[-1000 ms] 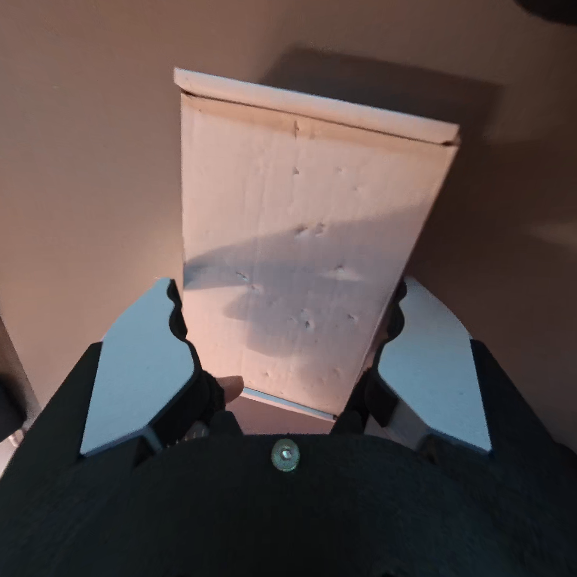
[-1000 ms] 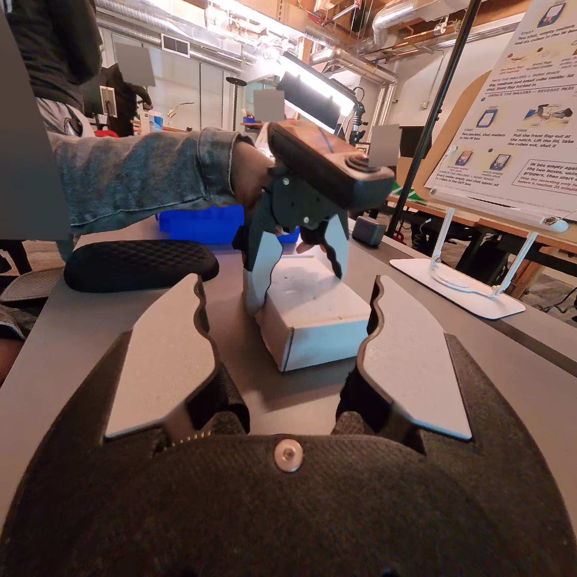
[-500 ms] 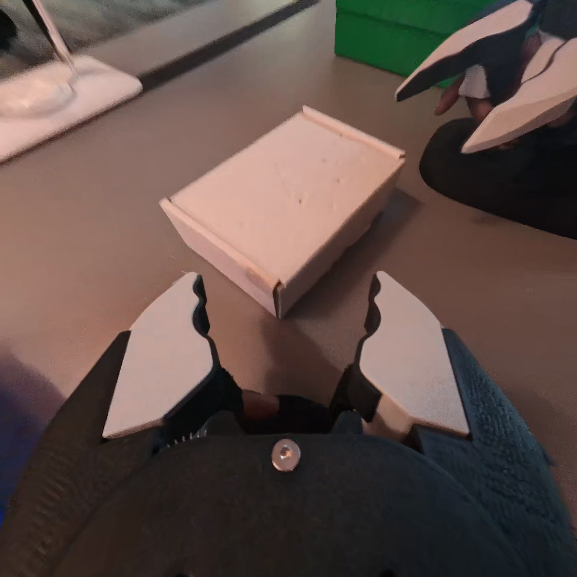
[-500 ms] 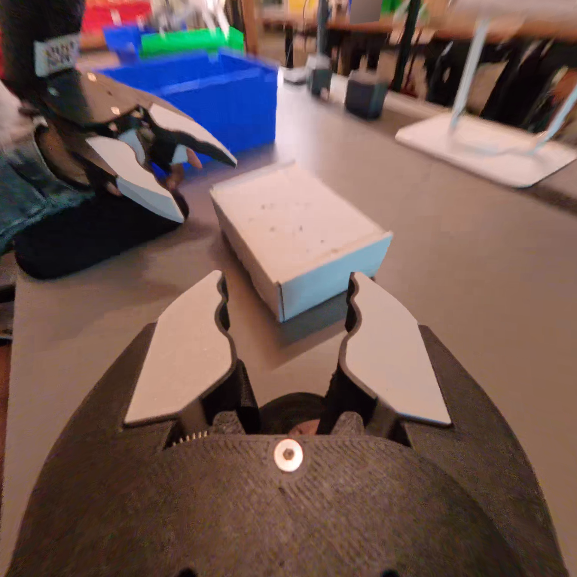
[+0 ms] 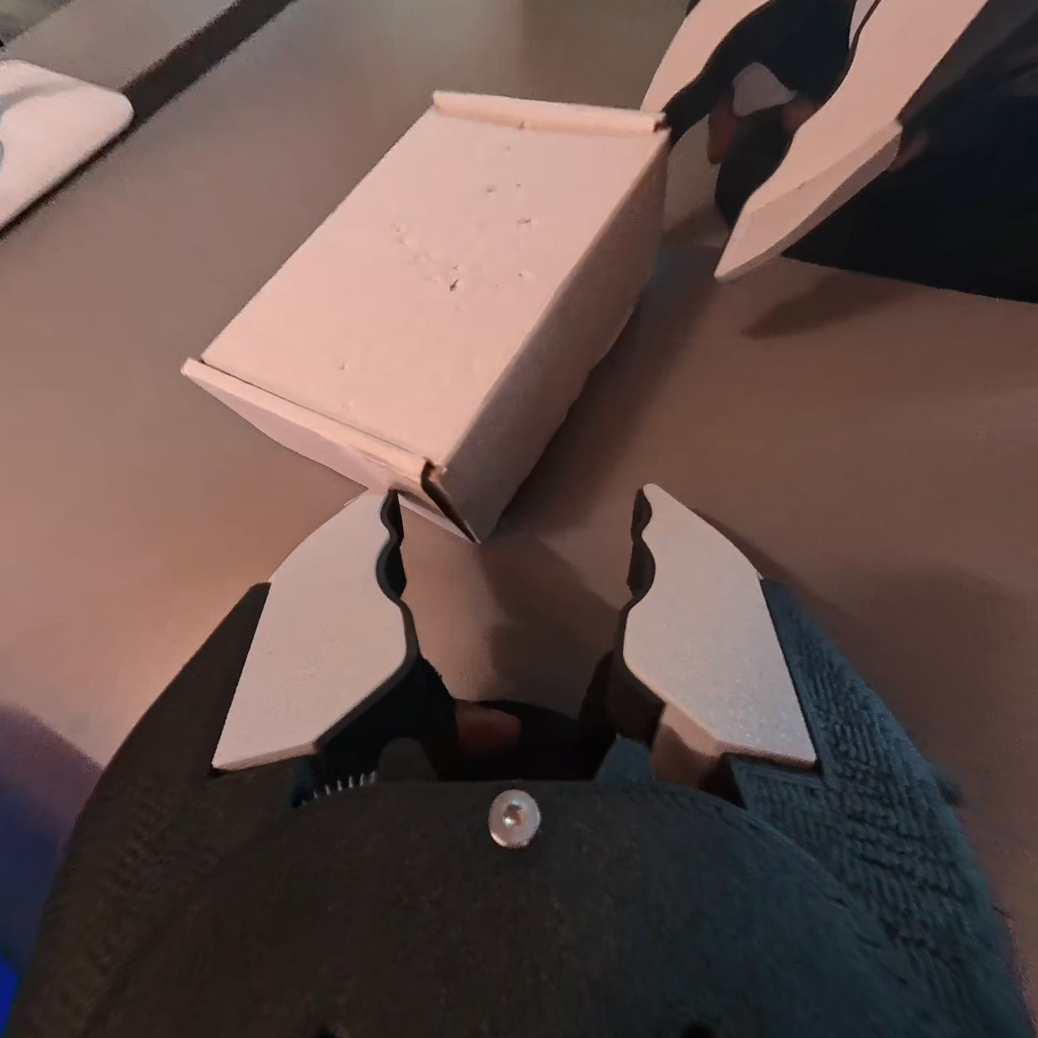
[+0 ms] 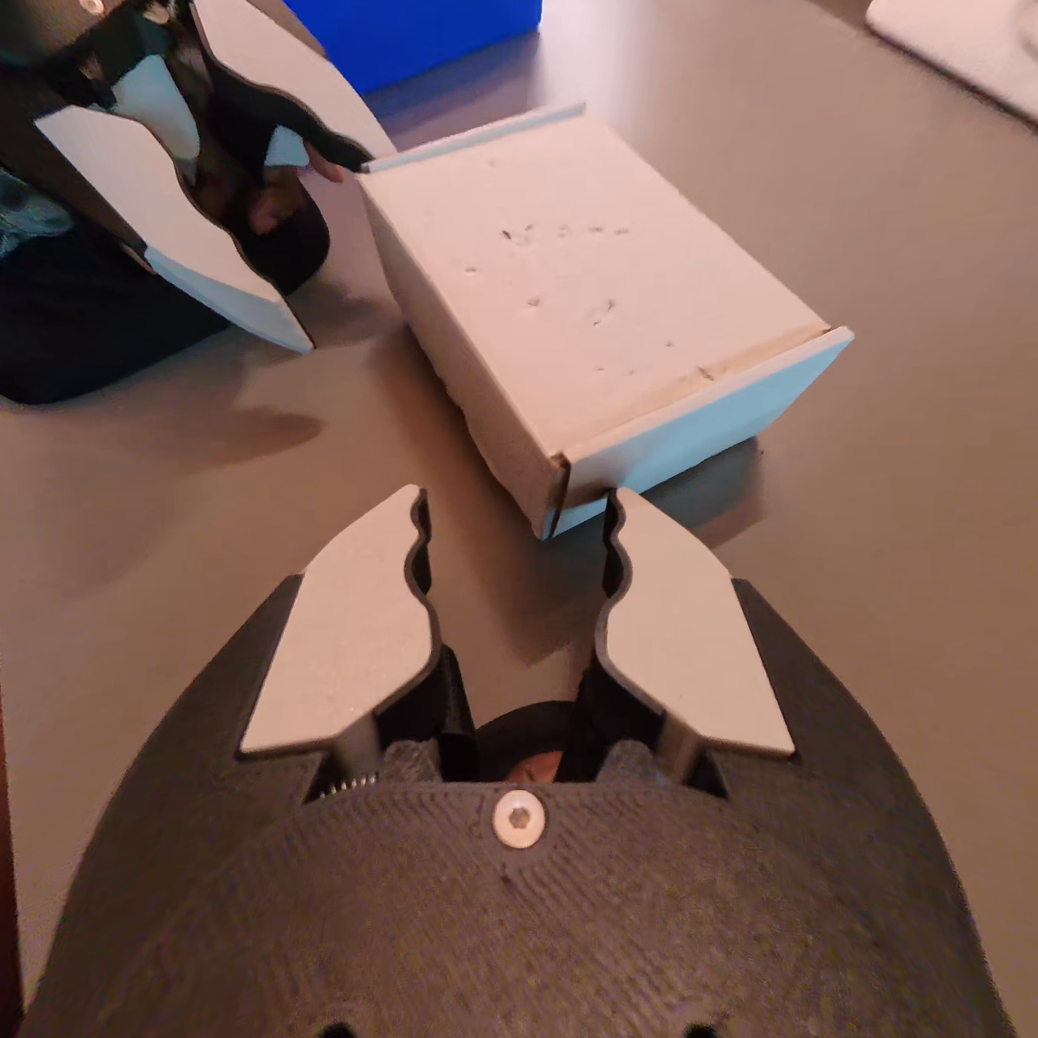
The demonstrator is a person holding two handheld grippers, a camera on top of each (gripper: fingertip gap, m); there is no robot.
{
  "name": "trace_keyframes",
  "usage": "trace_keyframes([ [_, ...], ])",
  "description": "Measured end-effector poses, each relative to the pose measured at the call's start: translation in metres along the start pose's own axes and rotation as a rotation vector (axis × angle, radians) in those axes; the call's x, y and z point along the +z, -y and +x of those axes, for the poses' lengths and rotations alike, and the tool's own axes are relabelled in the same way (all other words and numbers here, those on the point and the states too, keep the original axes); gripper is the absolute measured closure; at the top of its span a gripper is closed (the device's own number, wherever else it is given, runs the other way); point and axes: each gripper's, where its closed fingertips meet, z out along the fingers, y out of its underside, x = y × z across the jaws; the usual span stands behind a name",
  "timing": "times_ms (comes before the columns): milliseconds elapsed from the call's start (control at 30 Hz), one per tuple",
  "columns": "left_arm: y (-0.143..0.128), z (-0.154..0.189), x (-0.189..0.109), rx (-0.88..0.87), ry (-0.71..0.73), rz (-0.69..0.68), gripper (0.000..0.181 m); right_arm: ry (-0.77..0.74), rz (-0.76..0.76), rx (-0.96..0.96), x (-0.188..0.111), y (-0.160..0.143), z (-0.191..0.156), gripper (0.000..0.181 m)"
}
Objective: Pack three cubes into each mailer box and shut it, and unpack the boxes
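Note:
One white mailer box (image 5: 449, 281) lies shut on the grey table, its lid dented with small marks; it also shows in the right wrist view (image 6: 561, 269). No cubes are in view. My left gripper (image 5: 514, 493) is open and empty, with its jaws on either side of the box's near corner and the left fingertip (image 5: 387, 505) against the front flap. My right gripper (image 6: 517, 491) is open and empty at the diagonally opposite corner, its right fingertip (image 6: 618, 505) against the end face. Each gripper shows in the other's view: the right (image 5: 702, 185), the left (image 6: 331, 253).
A blue bin (image 6: 415, 39) stands behind the box. A white stand base (image 6: 966, 50) lies at the far right, also seen in the left wrist view (image 5: 50, 129). A black padded rest (image 6: 84, 337) lies under the left gripper.
The left gripper has come off its straddle over the box and dropped back to a corner. The right gripper has closed in on the opposite corner. Both stay open.

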Motion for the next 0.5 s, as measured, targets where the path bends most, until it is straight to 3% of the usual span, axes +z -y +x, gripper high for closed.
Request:
trace_keyframes([
  [33,0.003,0.0,-0.002,0.014,0.006,0.023,0.103,-0.009,0.035,-0.008,-0.003,0.004,0.001,0.123],
  [233,0.029,0.001,-0.016,0.119,0.074,0.219,0.111,-0.051,0.235,-0.029,-0.023,0.025,0.004,0.126],
  [500,0.048,0.001,-0.029,0.155,0.115,0.366,0.12,-0.126,0.35,-0.125,-0.036,0.039,0.004,0.128],
])
